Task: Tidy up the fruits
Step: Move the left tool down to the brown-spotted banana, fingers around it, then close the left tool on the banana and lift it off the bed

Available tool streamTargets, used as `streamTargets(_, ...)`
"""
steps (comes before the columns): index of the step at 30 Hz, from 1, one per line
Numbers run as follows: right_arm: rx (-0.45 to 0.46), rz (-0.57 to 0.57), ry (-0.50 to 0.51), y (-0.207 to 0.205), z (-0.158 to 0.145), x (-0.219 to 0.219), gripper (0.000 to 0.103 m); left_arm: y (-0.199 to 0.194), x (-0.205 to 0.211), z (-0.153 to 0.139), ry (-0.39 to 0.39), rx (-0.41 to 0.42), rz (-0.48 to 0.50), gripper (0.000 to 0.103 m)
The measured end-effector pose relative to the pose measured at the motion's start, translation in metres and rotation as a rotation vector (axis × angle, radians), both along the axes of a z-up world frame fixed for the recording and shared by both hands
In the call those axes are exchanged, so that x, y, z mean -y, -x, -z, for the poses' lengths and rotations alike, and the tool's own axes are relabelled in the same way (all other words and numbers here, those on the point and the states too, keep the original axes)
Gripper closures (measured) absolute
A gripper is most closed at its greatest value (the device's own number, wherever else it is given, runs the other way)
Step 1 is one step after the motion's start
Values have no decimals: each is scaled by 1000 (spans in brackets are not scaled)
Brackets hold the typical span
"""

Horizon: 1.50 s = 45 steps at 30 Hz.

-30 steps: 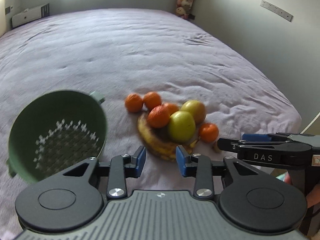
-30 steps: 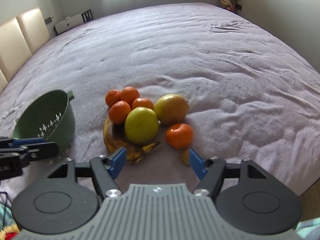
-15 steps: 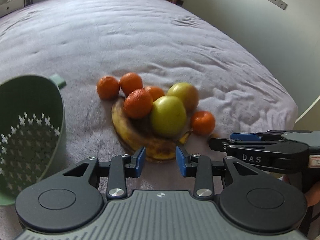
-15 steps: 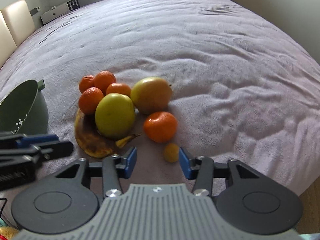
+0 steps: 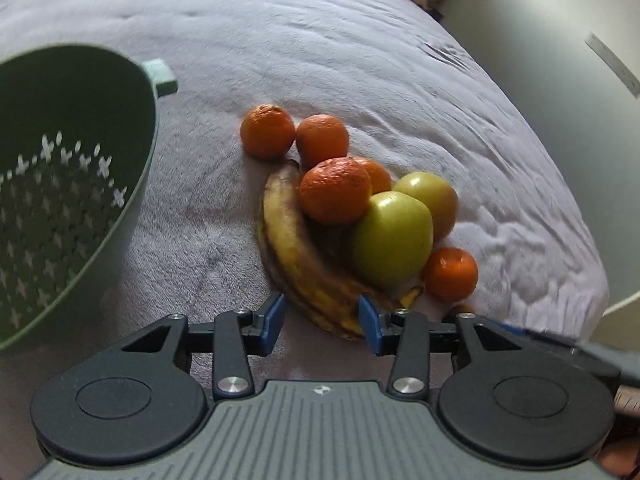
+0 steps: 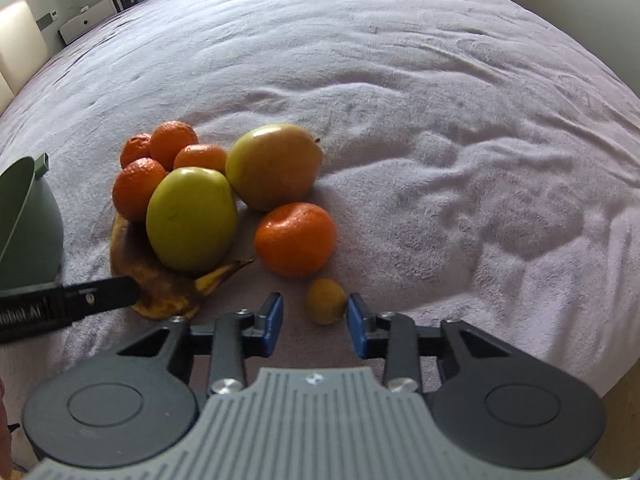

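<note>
Both wrist views looking steeply down from close above the bed cover (image 6: pixel 440 92). Left view facing the banana (image 5: pixel 296 256), colander (image 5: pixel 68 184) at left, edges perhaps motion-blurred. Right view facing a small yellow fruit (image 6: pixel 326 300). Shared: the fruit pile, green apple (image 5: pixel 390 238) included.

The only lettering shows on the side of the left gripper (image 6: pixel 70 306) at the right wrist view's left edge; it is blurred and cannot be read.

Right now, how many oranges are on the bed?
5: two side by side at the back, one behind the green apple, one on the banana, one alone in front. More may be hidden.
</note>
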State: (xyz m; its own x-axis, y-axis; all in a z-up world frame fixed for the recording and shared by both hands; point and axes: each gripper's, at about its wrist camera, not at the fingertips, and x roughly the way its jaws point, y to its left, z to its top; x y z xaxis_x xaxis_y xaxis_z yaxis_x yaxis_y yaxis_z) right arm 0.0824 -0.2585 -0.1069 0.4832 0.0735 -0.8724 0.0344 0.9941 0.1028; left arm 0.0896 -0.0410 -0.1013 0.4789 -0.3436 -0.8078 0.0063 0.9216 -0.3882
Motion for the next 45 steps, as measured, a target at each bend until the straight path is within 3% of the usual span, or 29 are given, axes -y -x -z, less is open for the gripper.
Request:
streamTargets(6, -5, 13, -26, -3, 1, 2, 72, -3, -4, 3, 55, -68, -81, 49)
streamTargets(12, -6, 19, -48, -3, 1, 4, 72, -1, -14, 13, 210, -119, -183, 43)
streamTargets(15, -9, 27, -57, -3, 3, 6, 72, -5, -9, 18, 191, -138, -202, 41)
streamTargets(21, -5, 42, -81, -6, 8, 9, 72, -10, -13, 29, 274, -158, -270, 36)
streamTargets(24, -3, 36, -75, -7, 8, 7, 80, -11, -15, 31, 303, -164, -283, 36)
streamTargets(26, -4, 32, -84, -6, 7, 6, 82, -10, -15, 31, 306, -161, -272, 40)
streamTargets(28, -8, 26, -98, -5, 6, 5, 82, -10, -16, 30, 296, -164, -277, 51)
streamTargets(30, -7, 20, -108, -4, 4, 3, 82, -9, -20, 30, 315, -169, -286, 52)
streamTargets(34, 10, -4, -108, -2, -2, -2, 82, -4, -25, 21, 282, -180, -285, 56)
streamTargets(41, -23, -12, -139, 4, -5, -5, 82, 17, -43, 6, 222, -289, -258, 60)
streamTargets(43, -29, -19, -148, 6, -5, -8, 82, 22, -48, 6, 199, -310, -261, 70)
streamTargets(45, -30, -33, -149, 7, -5, -12, 82, 23, -52, 8, 214, -315, -262, 71)
